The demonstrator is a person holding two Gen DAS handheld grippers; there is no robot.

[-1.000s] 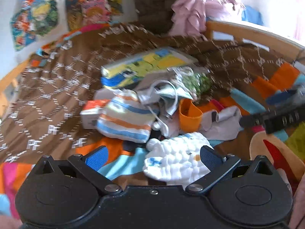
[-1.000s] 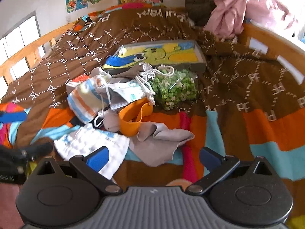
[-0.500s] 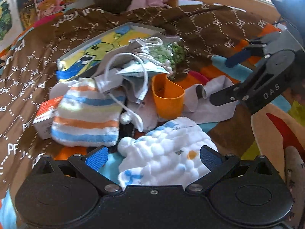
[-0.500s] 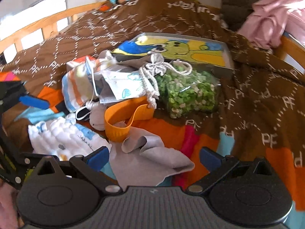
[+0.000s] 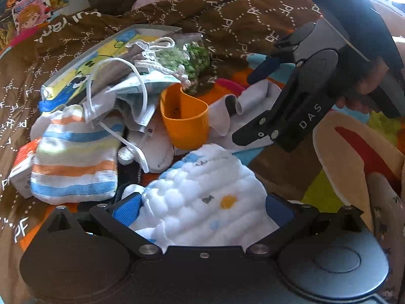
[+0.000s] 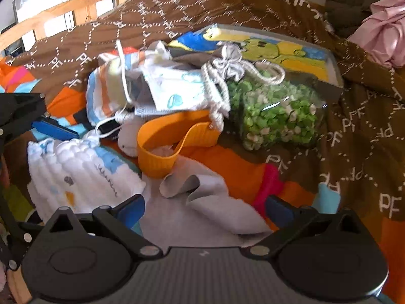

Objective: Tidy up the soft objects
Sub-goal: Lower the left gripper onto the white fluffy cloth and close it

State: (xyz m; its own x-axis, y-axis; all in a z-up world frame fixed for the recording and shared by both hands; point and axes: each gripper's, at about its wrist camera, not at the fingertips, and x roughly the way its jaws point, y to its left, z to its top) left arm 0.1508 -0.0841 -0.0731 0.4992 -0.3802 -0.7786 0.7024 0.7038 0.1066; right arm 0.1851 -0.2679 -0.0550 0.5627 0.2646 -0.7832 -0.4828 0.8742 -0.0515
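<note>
A white bubbly cloth [image 5: 202, 192] lies at the near edge of a pile on the bed. My left gripper [image 5: 202, 210] is open and straddles it, one blue pad on each side. A crumpled grey cloth [image 6: 215, 202] lies to the right of it, and my right gripper [image 6: 205, 210] is open low over that cloth. In the left wrist view the right gripper [image 5: 255, 101] comes in from the right, held by a hand. Behind sit a striped pouch [image 5: 73, 162], a face mask [image 6: 177, 91] and a grey drawstring bag [image 6: 227, 58].
An orange soft cup [image 5: 184, 119] stands in the middle of the pile. A clear bag of green bits [image 6: 276, 111] and a flat cartoon box [image 6: 278, 50] lie behind it. A small carton [image 5: 20, 162] is at the left. A wooden bed rail [image 6: 63, 7] runs along the far left.
Both grippers have moved forward and down to the pile. The left one now has the white cloth between its fingers, and the right one has closed in over the grey cloth.
</note>
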